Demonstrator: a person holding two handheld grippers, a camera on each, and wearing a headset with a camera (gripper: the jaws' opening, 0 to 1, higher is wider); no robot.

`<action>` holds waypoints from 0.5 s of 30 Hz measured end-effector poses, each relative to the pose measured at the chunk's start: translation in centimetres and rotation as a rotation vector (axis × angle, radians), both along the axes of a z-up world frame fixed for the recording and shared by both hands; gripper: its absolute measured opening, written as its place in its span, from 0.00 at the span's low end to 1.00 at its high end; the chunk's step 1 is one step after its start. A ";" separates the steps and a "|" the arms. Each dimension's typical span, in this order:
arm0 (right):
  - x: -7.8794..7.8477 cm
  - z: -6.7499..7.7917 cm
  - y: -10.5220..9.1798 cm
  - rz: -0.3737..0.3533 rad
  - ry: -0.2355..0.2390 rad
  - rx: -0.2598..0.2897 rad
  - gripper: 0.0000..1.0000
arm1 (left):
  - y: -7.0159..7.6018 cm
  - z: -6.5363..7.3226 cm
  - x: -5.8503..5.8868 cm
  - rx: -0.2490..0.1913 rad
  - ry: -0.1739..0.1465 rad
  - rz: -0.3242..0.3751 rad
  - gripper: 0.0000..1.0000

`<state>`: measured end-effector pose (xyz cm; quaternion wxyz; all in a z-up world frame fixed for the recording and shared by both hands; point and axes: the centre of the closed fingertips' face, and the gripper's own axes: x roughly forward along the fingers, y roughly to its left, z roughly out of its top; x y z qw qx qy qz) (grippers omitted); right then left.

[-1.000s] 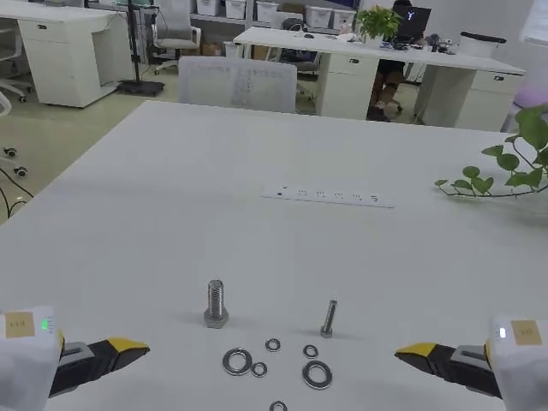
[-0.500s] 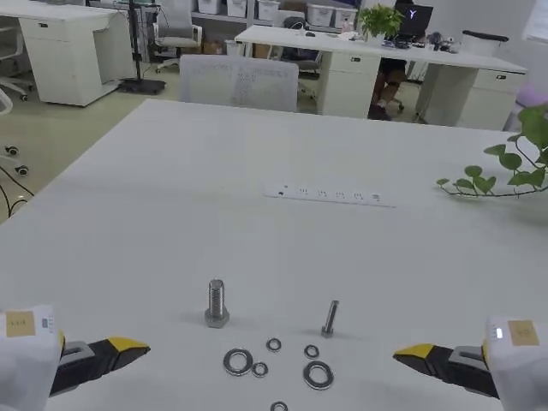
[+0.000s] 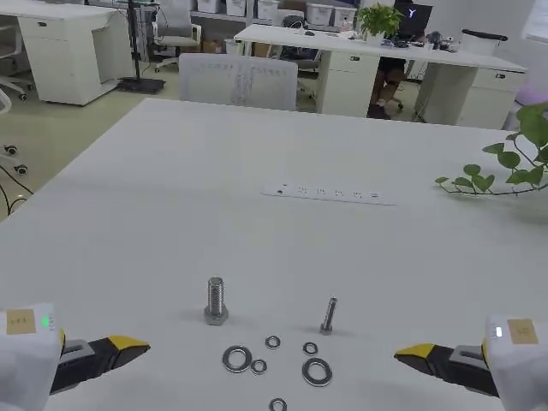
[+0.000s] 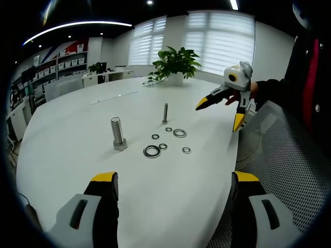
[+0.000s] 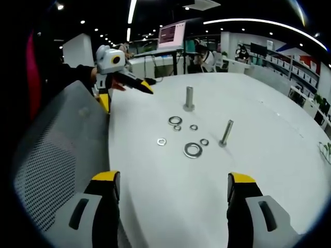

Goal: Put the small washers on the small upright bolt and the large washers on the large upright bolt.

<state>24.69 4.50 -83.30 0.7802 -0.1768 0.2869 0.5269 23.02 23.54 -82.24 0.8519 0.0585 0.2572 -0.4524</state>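
Gaping wide: left tool [image 4: 174,178], right tool [image 5: 173,176] | flat steel washers [image 3: 227,360] | threaded hex-head bolts [image 3: 215,300] upright

Open-plan office. Large white worktop [image 3: 171,188] with a power strip [image 3: 328,194] lying on it; further white desks [image 3: 51,51] with drawer units; swivel chairs [image 3: 175,30]; a mesh-backed chair [image 3: 238,83] at the worktop's far edge; a monitor [image 5: 172,34]; storage boxes [image 3: 257,10] along the back wall; potted plants [image 3: 378,19]; blinds [image 4: 220,39] over wide windows; ceiling strip lights [image 5: 132,9].
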 end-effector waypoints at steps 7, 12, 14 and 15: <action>0.0 0.0 0.0 -0.001 0.001 -0.001 0.86 | 0.0 0.0 0.0 0.000 0.000 -0.002 0.90; -0.1 -0.1 -0.1 -0.004 0.002 -0.004 0.86 | -0.1 0.0 0.0 0.000 0.001 -0.006 0.90; -0.1 -0.1 -0.1 -0.005 0.004 -0.005 0.86 | -0.1 0.0 0.1 -0.001 0.000 -0.006 0.90; -0.1 -0.2 -0.2 -0.006 0.005 -0.008 0.86 | -0.1 0.0 0.1 -0.001 0.000 -0.007 0.90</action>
